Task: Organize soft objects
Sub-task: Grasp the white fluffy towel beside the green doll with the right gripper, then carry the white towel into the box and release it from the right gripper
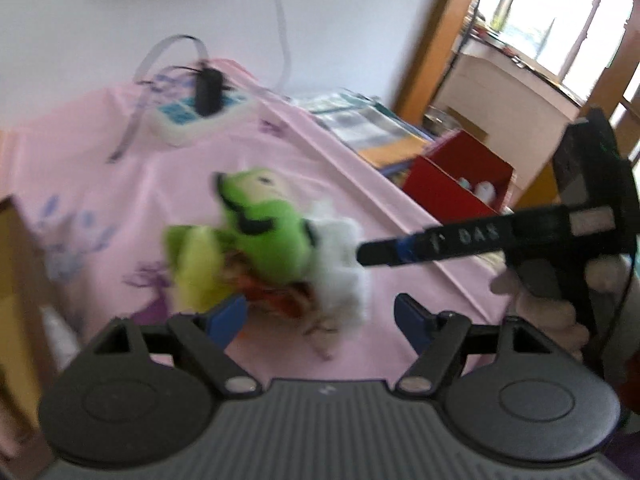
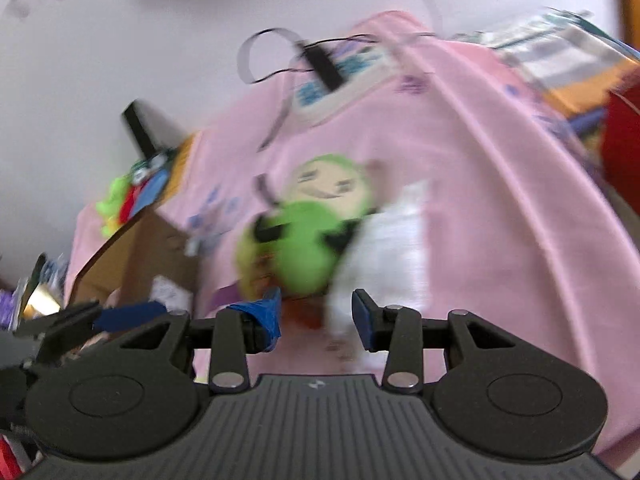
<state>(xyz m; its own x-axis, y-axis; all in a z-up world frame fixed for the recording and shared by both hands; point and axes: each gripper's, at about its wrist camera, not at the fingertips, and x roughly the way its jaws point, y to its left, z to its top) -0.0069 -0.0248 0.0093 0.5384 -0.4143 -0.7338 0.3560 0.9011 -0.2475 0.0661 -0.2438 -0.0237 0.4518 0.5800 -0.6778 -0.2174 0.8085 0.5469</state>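
Note:
A pile of soft toys lies on the pink cloth (image 1: 120, 184): a green plush doll (image 1: 272, 236) with a pale face, a yellow-green plush (image 1: 196, 268), a white fluffy piece (image 1: 344, 272) and something orange-brown (image 1: 280, 300) underneath. My left gripper (image 1: 320, 320) is open just short of the pile, with nothing between its blue pads. The right gripper (image 1: 368, 254) comes in from the right, held by a hand (image 1: 540, 308), its tip at the white piece. In the right wrist view the right gripper (image 2: 316, 316) is open in front of the green doll (image 2: 304, 240) and the white piece (image 2: 384, 248). Everything is motion-blurred.
A white power strip (image 1: 200, 116) with a black plug and cables sits at the back of the cloth. A red box (image 1: 456, 184) and stacked books (image 1: 372, 132) lie beyond the right edge. A cardboard box (image 2: 132, 260) stands at the left, with colourful items (image 2: 132, 196) on it.

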